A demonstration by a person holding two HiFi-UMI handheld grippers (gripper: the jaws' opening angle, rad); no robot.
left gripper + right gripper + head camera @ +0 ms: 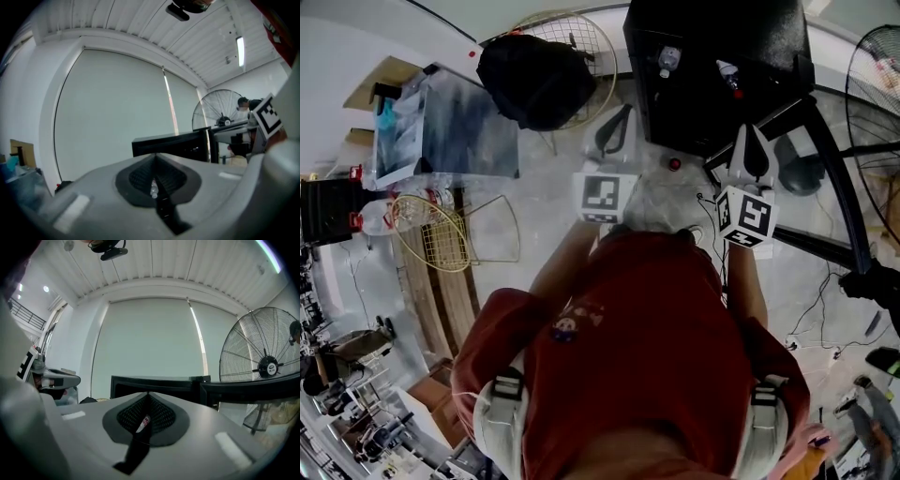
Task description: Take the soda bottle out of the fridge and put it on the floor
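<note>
Soda bottle [729, 77] dim in fridge [769, 47] (label unreadable), left fingers [93, 197] together, right fingers [211, 427] together

- Fridge [769, 37] at 12 o'clock: 2 bottles [668, 59] inside, labels too small to read.
- Fan [877, 94] at 3 o'clock: cut off by the edge.

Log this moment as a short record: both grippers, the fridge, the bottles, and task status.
left gripper: jaws together, holding nothing, short of the fridge
right gripper: jaws together, holding nothing, short of the fridge
fridge: black, ahead of the person, inside open to view
clear bottle: inside the fridge, left
red-marked bottle: inside the fridge, right
task status: no bottle taken out yet
</note>
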